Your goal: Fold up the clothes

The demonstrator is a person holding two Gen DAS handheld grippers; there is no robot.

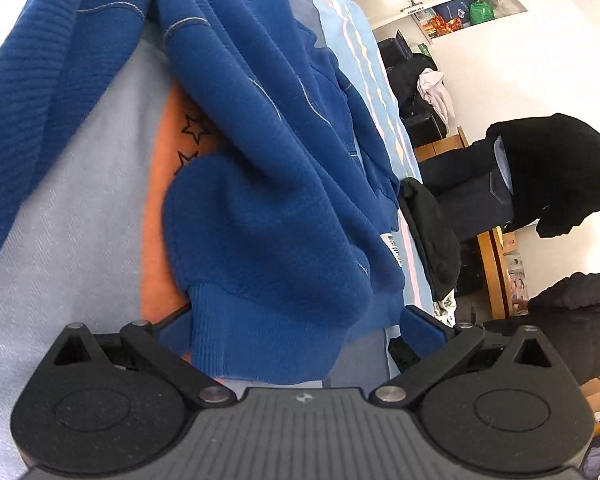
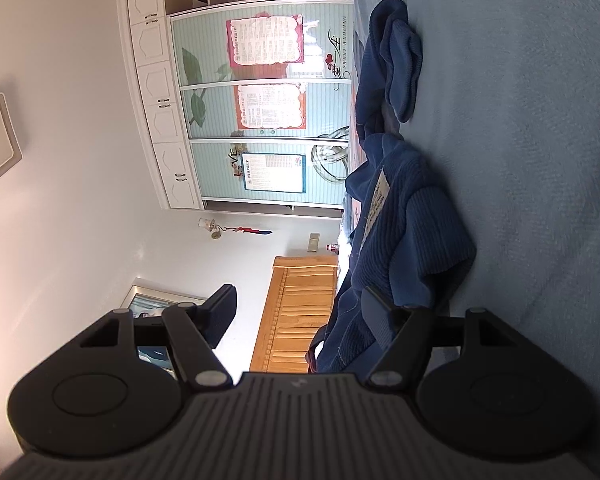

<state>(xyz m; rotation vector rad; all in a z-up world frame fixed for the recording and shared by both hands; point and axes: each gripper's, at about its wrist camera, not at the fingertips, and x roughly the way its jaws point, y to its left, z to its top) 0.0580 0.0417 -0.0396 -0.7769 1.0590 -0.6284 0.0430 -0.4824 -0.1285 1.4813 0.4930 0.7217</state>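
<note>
- Blue ribbed knit: the sweater lies bunched and creased on the bed, over an orange cloth printed with stars; sleeves and body overlap in loose folds.
- Left hand-held gripper: fingers stand wide apart, with the ribbed cuff hanging between them and no clamp on it.
- Right hand-held gripper: fingers stand wide apart; one finger touches or lies against the sweater near its white label, the other finger is in free air.
- Judgement: the garment is neither flat nor in a neat fold, so either a grasp or a release is in hand; the pictures do not settle which.
- For a clean fold, take one layer at an edge such as the cuff or hem, not a bunch of layers.
- Keep both grasps level and draw the cloth taut before laying it down, so creases do not set.
- Risk: the loose knit can slip or drag the orange cloth beneath.
</note>
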